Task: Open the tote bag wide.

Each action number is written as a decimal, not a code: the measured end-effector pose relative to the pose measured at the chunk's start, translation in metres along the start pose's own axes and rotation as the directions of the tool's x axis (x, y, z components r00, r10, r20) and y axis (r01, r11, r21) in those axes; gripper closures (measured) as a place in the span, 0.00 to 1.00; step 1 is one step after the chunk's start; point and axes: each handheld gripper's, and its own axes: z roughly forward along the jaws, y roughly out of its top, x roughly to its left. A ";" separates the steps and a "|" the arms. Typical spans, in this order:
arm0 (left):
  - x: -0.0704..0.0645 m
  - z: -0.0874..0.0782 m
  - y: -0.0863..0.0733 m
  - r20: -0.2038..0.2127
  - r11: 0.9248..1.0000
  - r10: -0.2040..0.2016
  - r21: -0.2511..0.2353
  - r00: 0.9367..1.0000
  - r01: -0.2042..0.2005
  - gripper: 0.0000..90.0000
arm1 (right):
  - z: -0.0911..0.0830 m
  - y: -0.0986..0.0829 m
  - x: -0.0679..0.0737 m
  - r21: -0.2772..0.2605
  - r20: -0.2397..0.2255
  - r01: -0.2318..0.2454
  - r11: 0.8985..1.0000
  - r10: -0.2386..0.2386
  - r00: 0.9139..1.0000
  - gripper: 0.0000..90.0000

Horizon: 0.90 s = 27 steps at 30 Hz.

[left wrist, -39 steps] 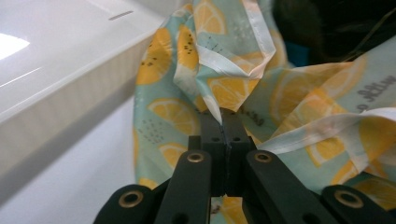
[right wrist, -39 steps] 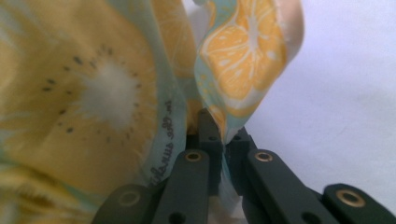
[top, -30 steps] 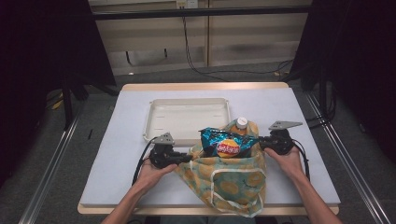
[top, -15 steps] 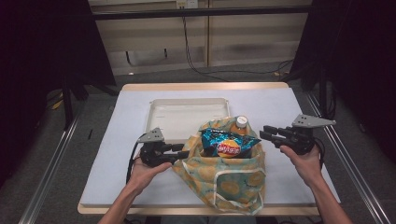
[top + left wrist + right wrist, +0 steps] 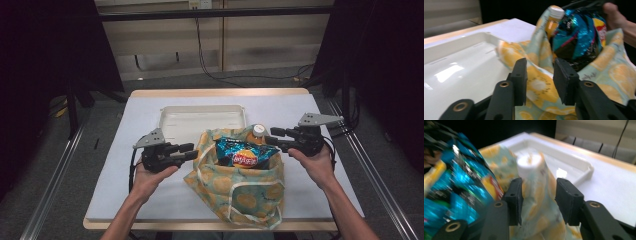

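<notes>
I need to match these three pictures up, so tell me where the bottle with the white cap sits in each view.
High view: the bottle stands at the bag's far rim, right of centre, just behind the chip bag.
Left gripper view: the bottle is at top centre, left of the chip bag.
Right gripper view: its white cap is at centre, above the jaws, blurred.
Shared landmark: the white tray.

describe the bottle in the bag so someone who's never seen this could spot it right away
On the white-covered table, in front of the white tray, lies a yellow citrus-print cloth bag. The bottle stands at the bag's far edge, behind the blue chip packet. Its round white cap and orange contents set it apart.
</notes>
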 end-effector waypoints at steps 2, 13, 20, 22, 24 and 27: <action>-0.006 0.013 0.001 0.011 0.999 0.016 0.030 1.000 -0.016 0.65 | -0.001 -0.007 -0.002 -0.017 -0.024 -0.011 1.000 0.010 1.000 0.82; -0.002 0.052 -0.009 0.033 0.983 0.025 0.179 0.999 -0.030 0.64 | -0.009 -0.036 -0.028 -0.003 0.068 -0.085 0.996 0.085 0.994 1.00; -0.005 0.058 -0.018 0.102 0.961 0.047 0.265 0.994 -0.073 1.00 | -0.003 -0.065 -0.032 0.031 0.083 -0.116 0.993 0.113 0.990 1.00; -0.002 0.055 -0.021 0.084 0.962 0.033 0.266 0.996 -0.054 1.00 | -0.001 -0.066 -0.031 0.033 0.079 -0.118 0.992 0.115 0.990 1.00; 0.002 0.049 -0.026 0.074 0.958 0.028 0.282 0.997 -0.048 1.00 | 0.003 -0.068 -0.028 0.041 0.080 -0.104 0.994 0.101 0.992 1.00; 0.007 0.042 -0.034 0.066 0.956 0.006 0.293 0.998 -0.025 1.00 | 0.014 -0.073 -0.026 0.064 0.068 -0.102 0.993 0.097 0.993 1.00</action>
